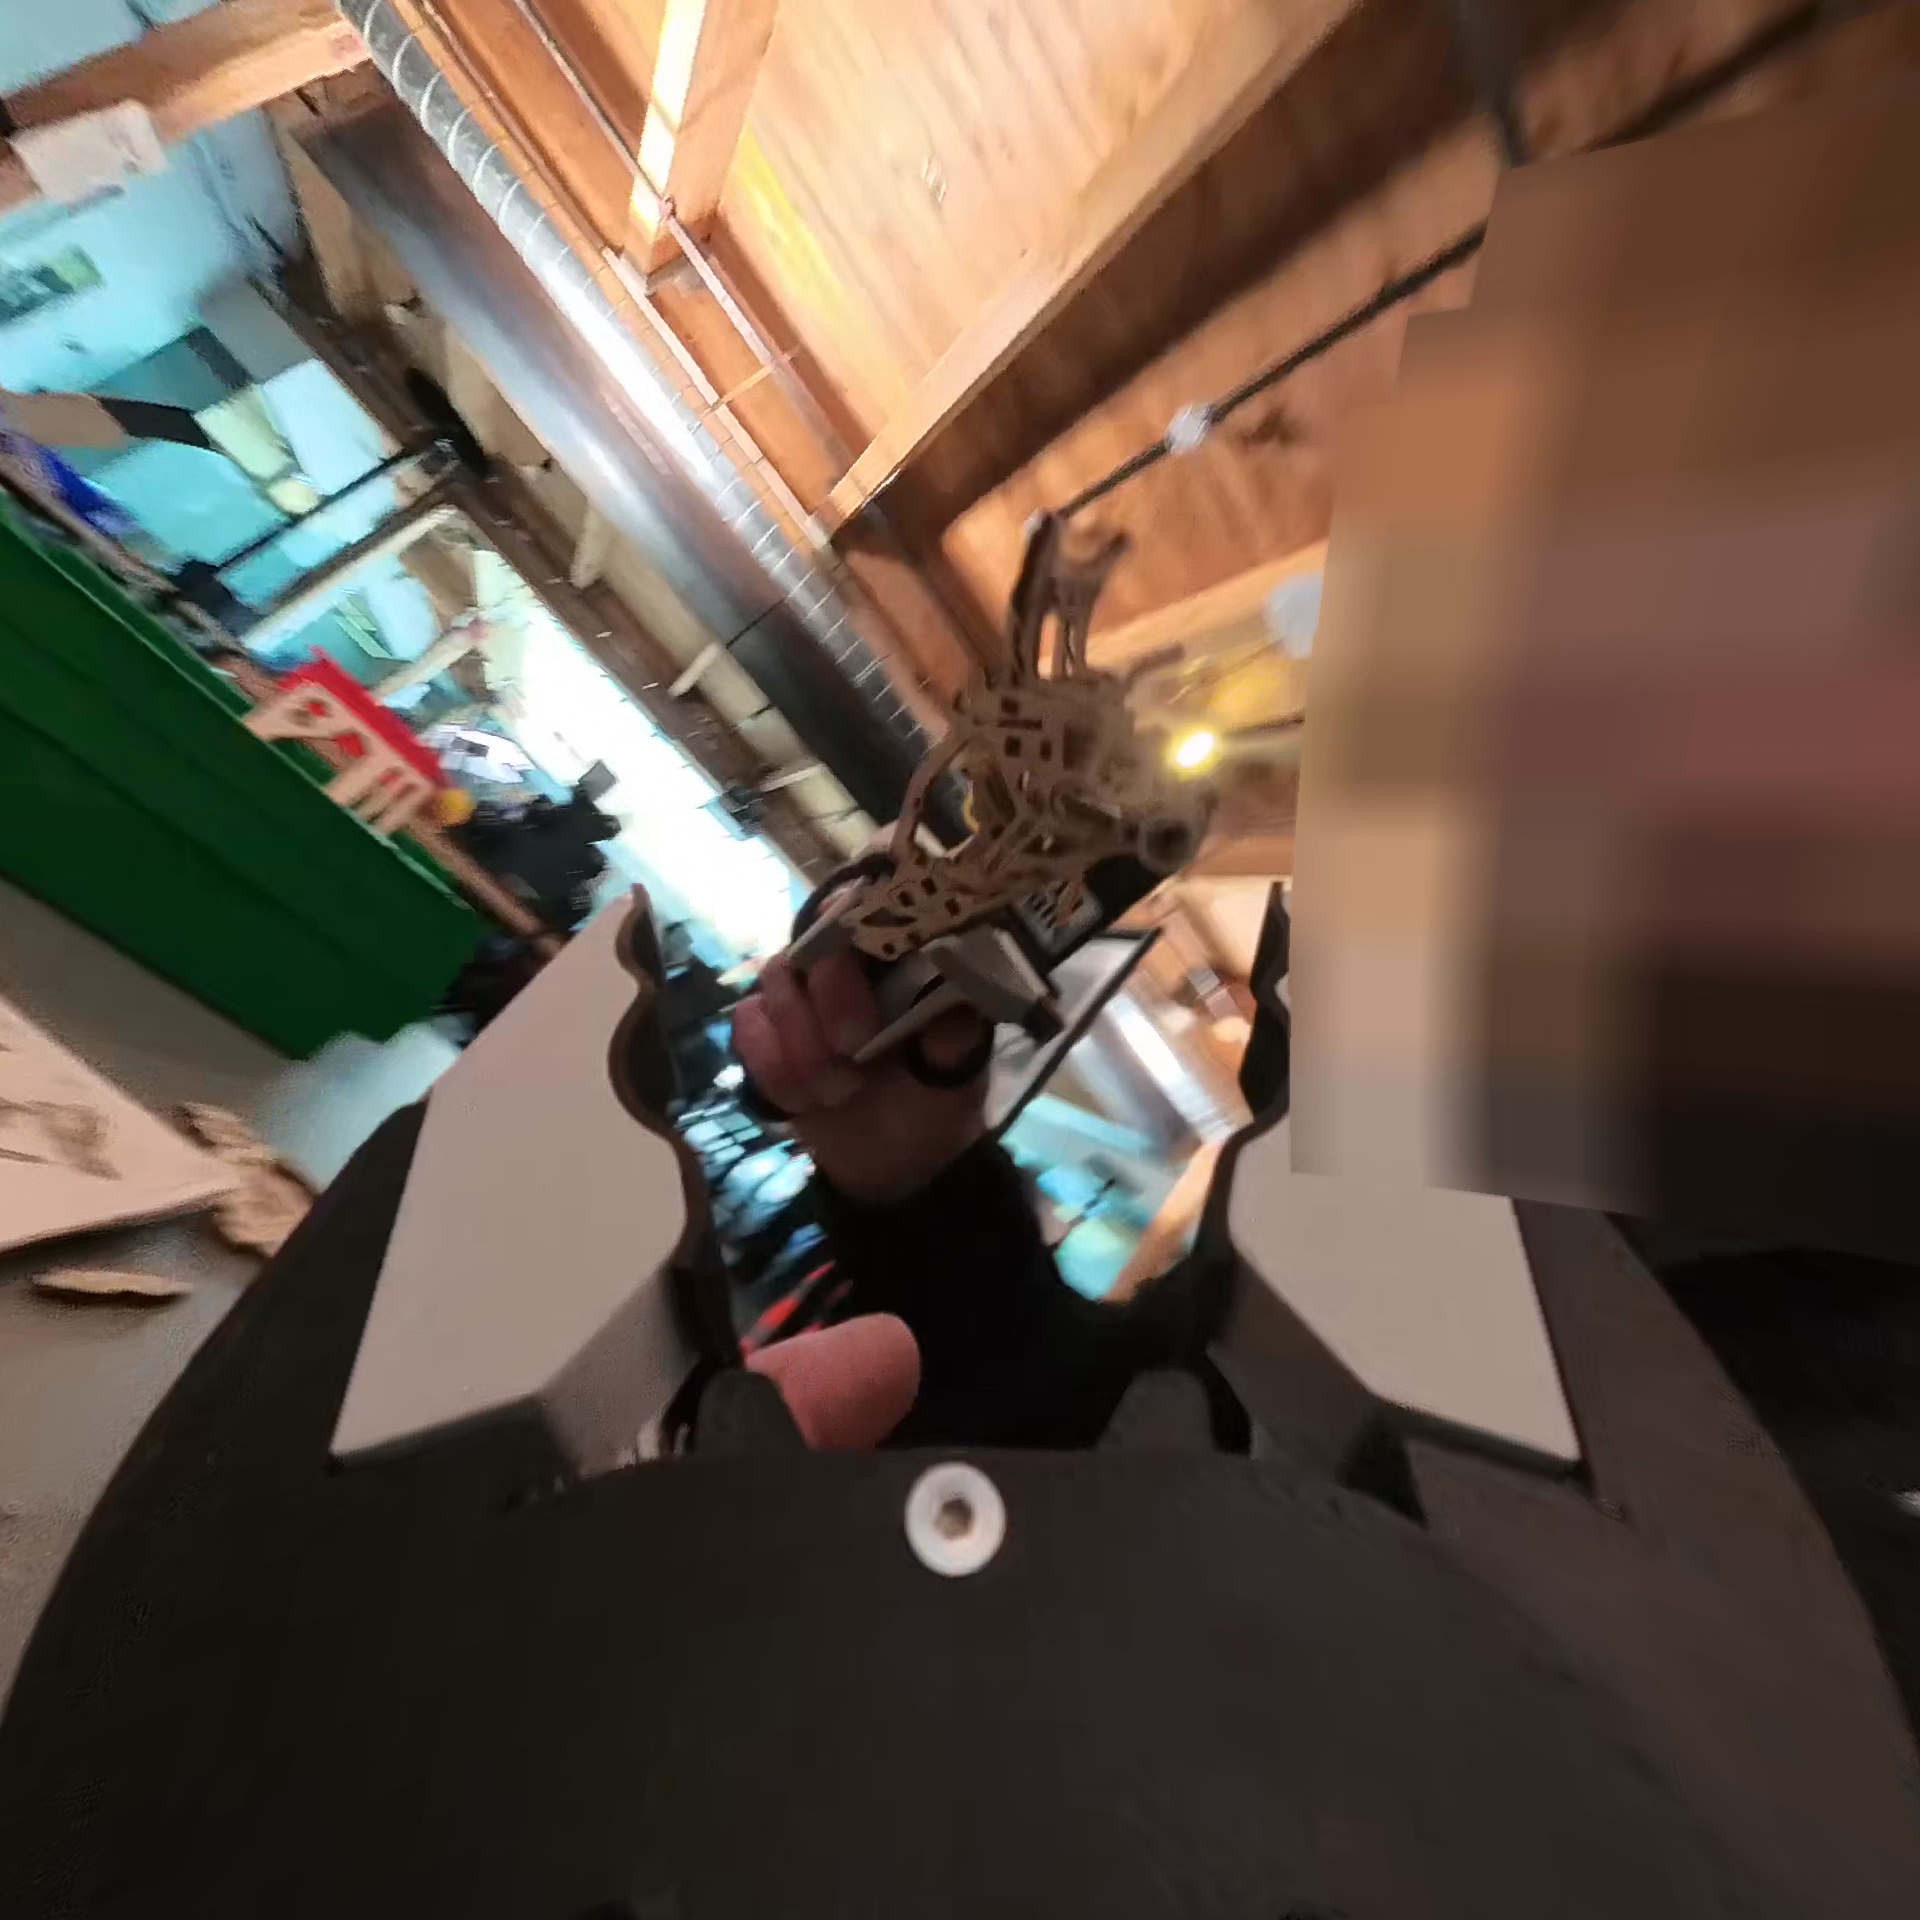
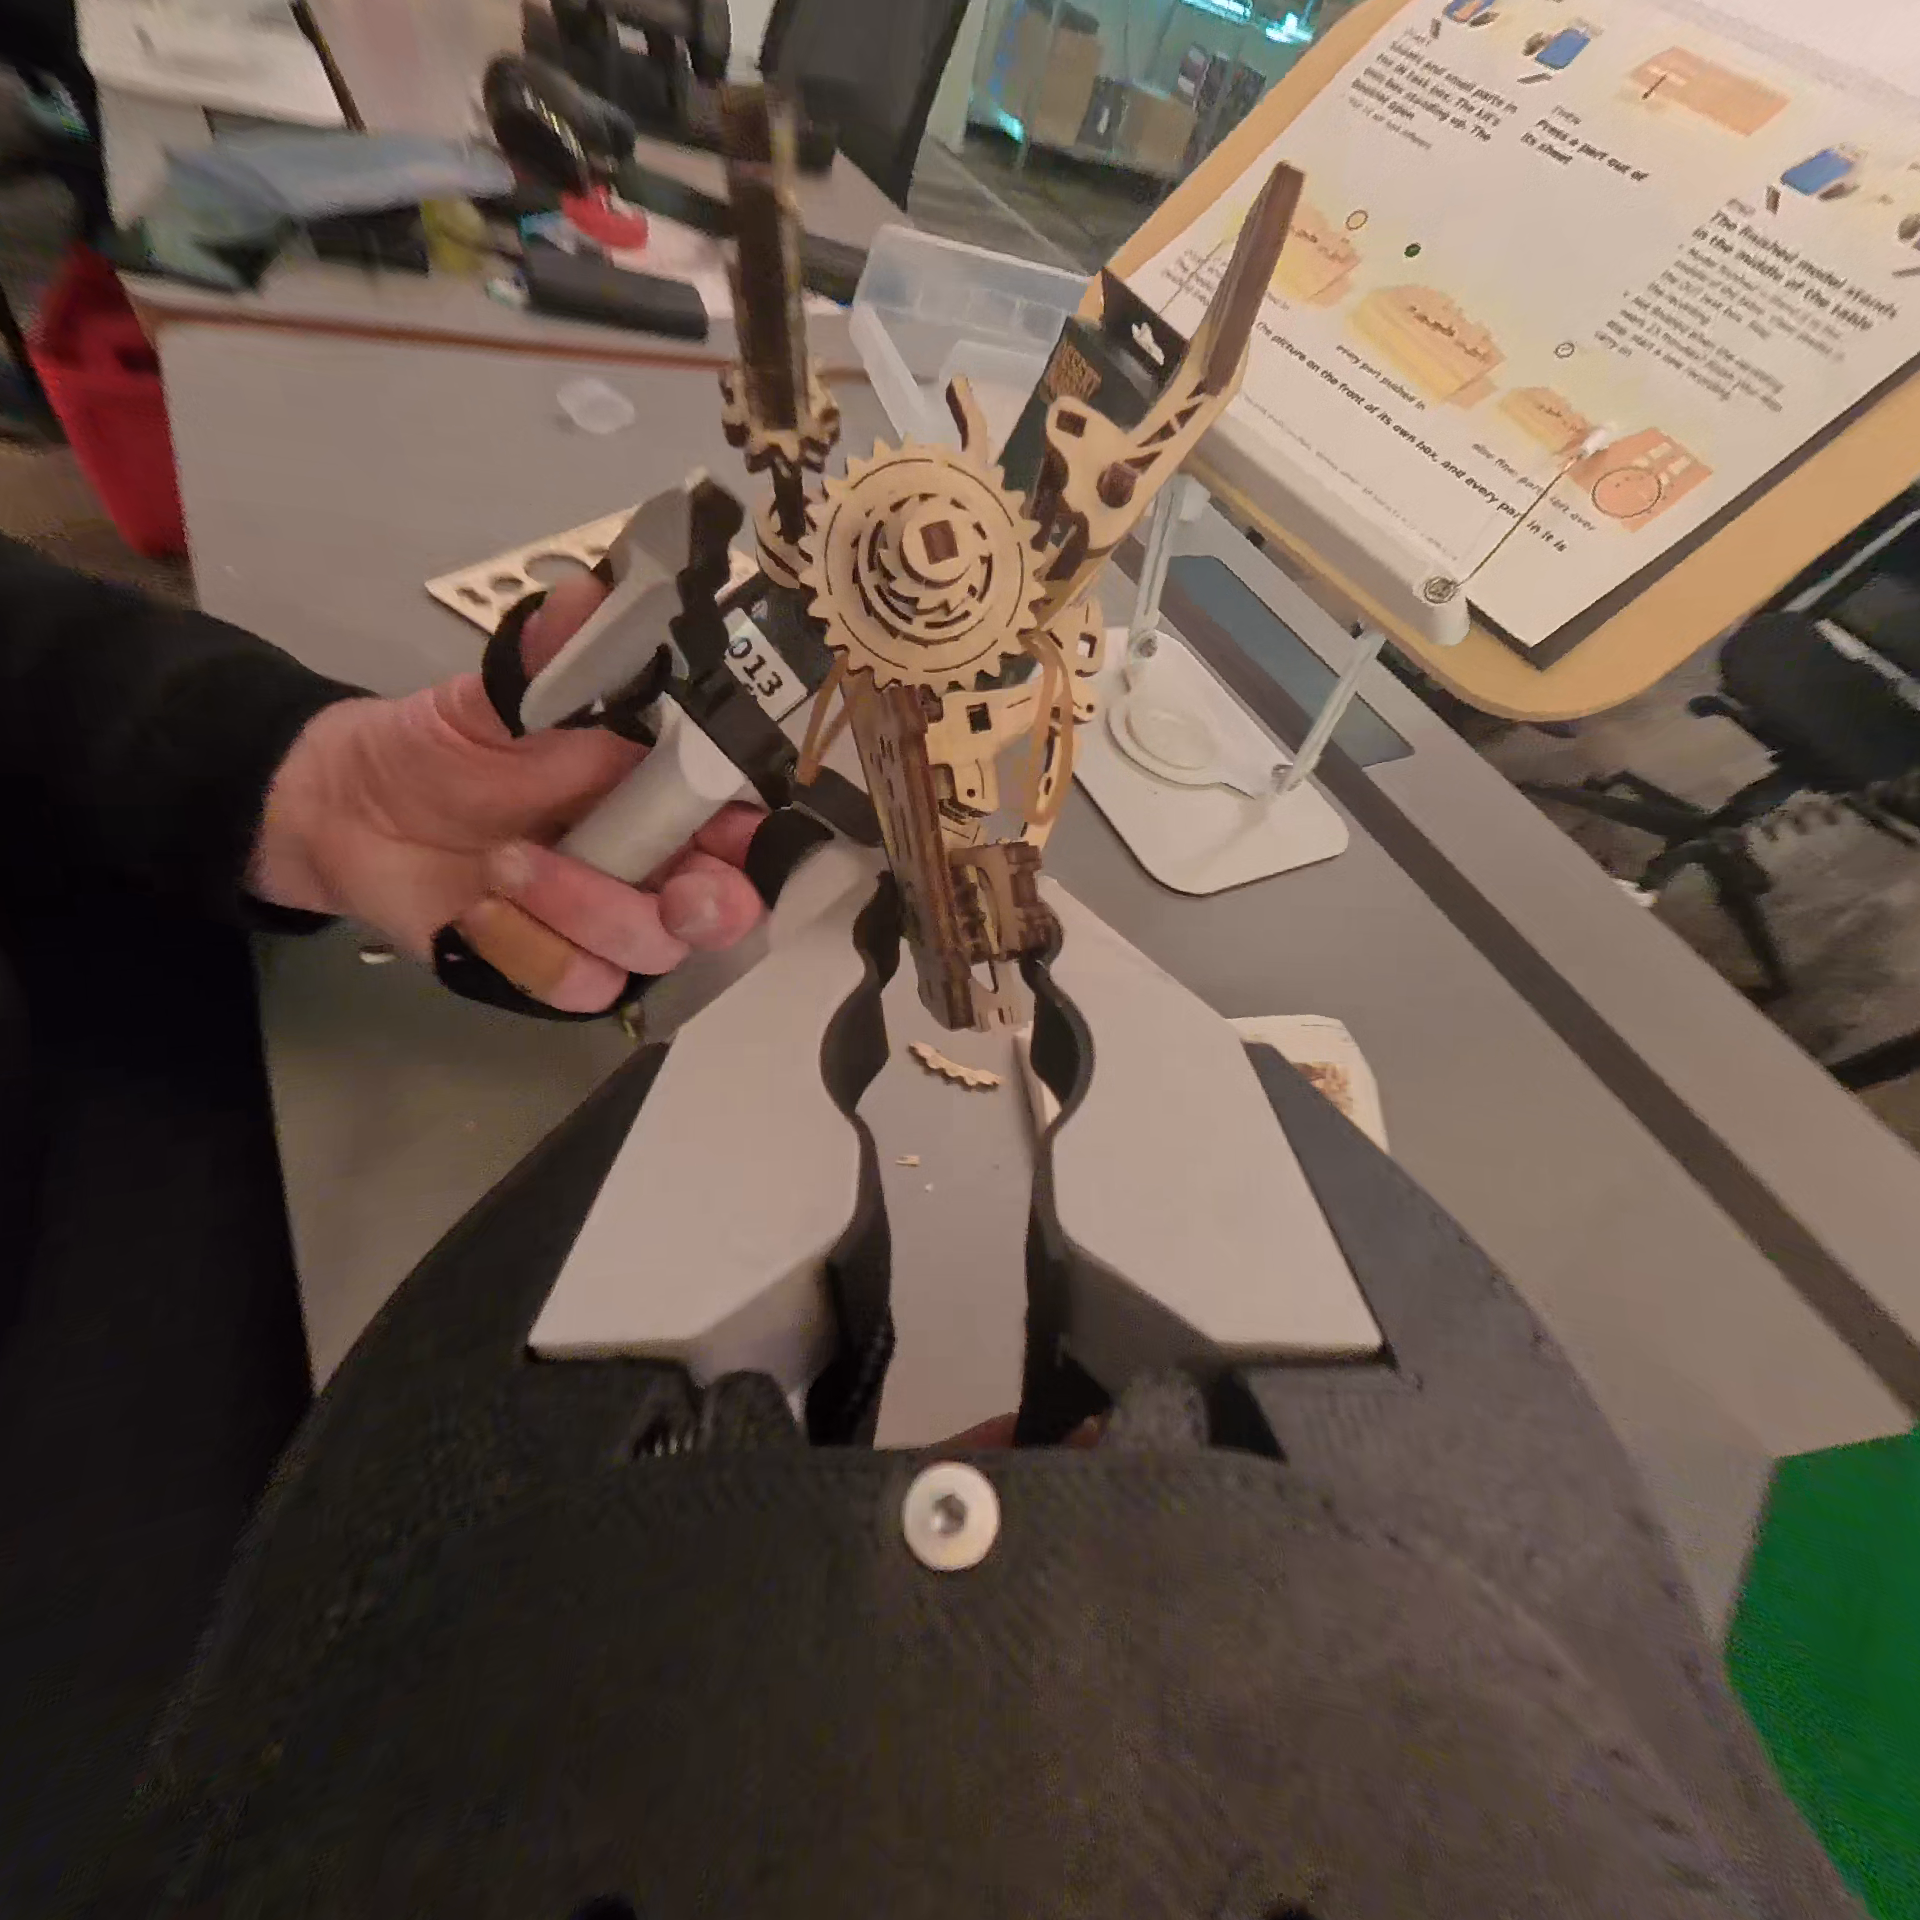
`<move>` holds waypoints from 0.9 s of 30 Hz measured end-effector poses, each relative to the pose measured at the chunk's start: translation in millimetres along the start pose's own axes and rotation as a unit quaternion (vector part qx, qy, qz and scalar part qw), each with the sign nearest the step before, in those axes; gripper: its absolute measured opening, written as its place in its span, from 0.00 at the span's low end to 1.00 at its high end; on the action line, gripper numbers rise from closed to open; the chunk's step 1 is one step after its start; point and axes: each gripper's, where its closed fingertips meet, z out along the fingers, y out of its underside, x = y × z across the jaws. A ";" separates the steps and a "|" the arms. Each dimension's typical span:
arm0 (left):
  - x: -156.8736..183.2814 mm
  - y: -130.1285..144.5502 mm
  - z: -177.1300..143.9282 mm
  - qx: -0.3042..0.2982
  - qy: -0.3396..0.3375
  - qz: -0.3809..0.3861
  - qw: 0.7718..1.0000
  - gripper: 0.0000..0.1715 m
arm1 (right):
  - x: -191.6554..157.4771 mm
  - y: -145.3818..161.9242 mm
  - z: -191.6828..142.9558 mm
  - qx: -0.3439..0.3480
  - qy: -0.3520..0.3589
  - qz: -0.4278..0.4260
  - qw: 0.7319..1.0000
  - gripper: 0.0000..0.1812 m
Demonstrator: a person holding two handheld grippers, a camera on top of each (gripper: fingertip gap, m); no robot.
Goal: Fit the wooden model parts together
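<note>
The wooden model (image 2: 935,603) is a partly built figure with a big gear wheel, two raised arms and rubber bands. My right gripper (image 2: 961,971) is shut on its lower leg and holds it upright above the grey table (image 2: 1299,987). My left gripper (image 1: 956,925) is wide open and empty, tilted up toward the ceiling. The model (image 1: 1018,821) shows beyond it in the left wrist view, apart from its fingers, blurred. In the right wrist view a hand holds the left gripper, and one grey finger (image 2: 623,613) of it is just left of the gear.
An instruction sheet on a white stand (image 2: 1558,312) is at the back right, with a clear plastic box (image 2: 956,301) and a black package (image 2: 1091,374) behind the model. A punched wooden sheet (image 2: 520,582) and small wooden bits (image 2: 951,1065) lie on the table. A green bin (image 1: 208,810) stands at the left. My right fingertips sit around 4 cm from my left ones.
</note>
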 end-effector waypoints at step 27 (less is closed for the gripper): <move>24.6 12.8 25.9 -0.176 -0.182 0.430 0.866 0.09 | -20.0 15.1 -10.8 -0.074 -0.069 0.165 0.981 0.11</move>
